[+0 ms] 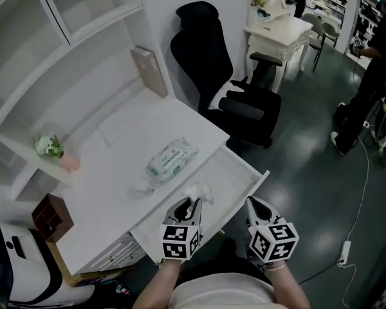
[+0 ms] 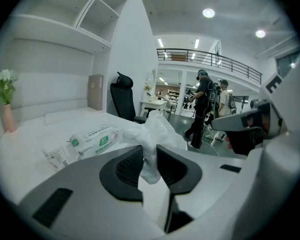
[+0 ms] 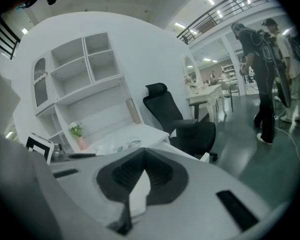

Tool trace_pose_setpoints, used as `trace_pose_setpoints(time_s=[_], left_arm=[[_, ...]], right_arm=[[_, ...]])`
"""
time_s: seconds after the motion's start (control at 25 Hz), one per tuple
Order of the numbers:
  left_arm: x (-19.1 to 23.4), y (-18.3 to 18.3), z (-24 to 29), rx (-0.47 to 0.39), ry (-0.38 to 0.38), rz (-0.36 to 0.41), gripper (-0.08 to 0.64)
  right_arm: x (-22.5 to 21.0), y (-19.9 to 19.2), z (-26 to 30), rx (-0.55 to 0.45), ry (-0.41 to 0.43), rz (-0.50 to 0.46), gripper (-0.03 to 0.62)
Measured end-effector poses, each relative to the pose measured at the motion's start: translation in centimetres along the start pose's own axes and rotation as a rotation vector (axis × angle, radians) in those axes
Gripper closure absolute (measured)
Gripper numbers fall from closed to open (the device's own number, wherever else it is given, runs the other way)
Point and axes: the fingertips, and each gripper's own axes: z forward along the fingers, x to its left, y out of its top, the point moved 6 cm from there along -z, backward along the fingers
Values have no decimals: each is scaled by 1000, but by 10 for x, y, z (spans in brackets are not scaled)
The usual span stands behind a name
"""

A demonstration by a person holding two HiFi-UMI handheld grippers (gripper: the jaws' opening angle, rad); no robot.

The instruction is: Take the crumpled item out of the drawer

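The white surface (image 1: 116, 166) has its drawer (image 1: 241, 172) pulled open, with a pack of wipes (image 1: 172, 158) lying near the edge. Over the drawer's near end the left claw (image 1: 190, 203) pinches the crumpled white wad (image 1: 199, 193) between its pads; the right claw (image 1: 253, 203) hangs beside it, closed and empty

The drawer (image 1: 239, 172) hangs open off the desk (image 1: 109, 179), its bed bare toward the chair end with room above. The left gripper (image 1: 192, 206) and its tissue (image 1: 199, 192) fill the middle, and the right gripper (image 1: 255, 206) sits at the front rail. On the desk a wipes pack (image 1: 171, 159) and a small packet (image 1: 143, 187) lie near the drawer's edge, the top behind them bare; the black chair (image 1: 235, 105) stands close past the drawer's end.
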Motion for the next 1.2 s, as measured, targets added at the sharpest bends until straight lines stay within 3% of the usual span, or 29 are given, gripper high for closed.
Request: trace_pose_setpoints(time_s=[0.28,1.2], left_arm=[[11,17,-19,-61,18,-17,487],[14,26,-34,-87,59,-52,486]], right_arm=[[4,0,0,-10,-2,-17,591],[3,11,6,-7,31,-58,591]])
